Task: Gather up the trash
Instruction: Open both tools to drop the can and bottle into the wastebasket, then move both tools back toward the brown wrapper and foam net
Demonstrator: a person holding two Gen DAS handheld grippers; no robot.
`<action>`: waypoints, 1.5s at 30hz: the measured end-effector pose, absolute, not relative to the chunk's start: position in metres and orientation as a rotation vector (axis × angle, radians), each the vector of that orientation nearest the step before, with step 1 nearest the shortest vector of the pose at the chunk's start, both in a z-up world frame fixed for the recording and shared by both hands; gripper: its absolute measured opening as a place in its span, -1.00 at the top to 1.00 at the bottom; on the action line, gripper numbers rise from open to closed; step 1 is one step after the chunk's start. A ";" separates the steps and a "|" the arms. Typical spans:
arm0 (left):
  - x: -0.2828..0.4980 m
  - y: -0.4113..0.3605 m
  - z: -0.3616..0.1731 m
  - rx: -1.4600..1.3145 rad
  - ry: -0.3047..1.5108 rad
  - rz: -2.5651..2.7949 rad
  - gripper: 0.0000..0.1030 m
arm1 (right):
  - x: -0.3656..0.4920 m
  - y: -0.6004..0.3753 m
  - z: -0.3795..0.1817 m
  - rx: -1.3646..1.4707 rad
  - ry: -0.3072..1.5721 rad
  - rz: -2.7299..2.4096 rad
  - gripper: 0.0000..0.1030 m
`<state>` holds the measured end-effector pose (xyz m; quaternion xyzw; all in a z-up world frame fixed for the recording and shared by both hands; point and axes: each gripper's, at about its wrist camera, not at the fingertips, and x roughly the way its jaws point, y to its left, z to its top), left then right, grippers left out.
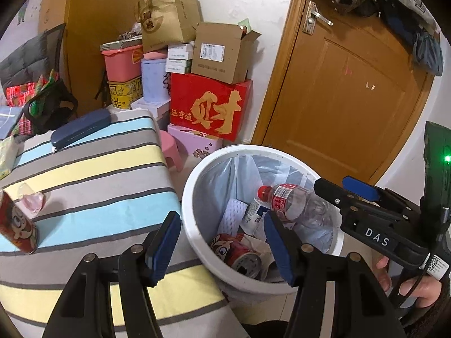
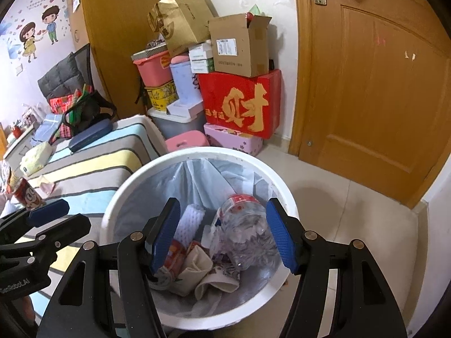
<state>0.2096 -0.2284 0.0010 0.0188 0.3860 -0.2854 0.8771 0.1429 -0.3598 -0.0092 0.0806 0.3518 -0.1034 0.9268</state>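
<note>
A white trash bin lined with a pale blue bag stands on the floor beside the striped bed. A clear plastic bottle with a red cap hangs over the bin, between the open fingers of my right gripper, which also shows in the left wrist view. A red can, white foam netting and crumpled paper lie in the bin. My left gripper is open and empty at the bin's left rim. Another red can stands on the bed.
The striped bedspread also carries a clear plastic wrapper, a dark blue case and a tissue pack. Stacked boxes and a pink stool stand behind the bin. A wooden door is at right.
</note>
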 end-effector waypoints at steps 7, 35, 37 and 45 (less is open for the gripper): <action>0.192 -0.199 0.014 0.029 0.766 -0.559 -0.19 | 0.135 -0.340 -0.003 0.158 0.686 -0.185 -0.26; 0.140 -0.012 0.015 -0.078 0.693 -0.277 -0.19 | 0.128 -0.222 -0.020 0.135 0.713 0.032 -0.26; 0.140 0.002 0.012 -0.088 0.696 -0.252 -0.19 | 0.126 -0.213 -0.021 0.134 0.710 0.038 -0.26; 0.134 0.055 0.000 -0.133 0.709 -0.165 -0.19 | 0.129 -0.174 -0.033 0.140 0.768 0.132 -0.26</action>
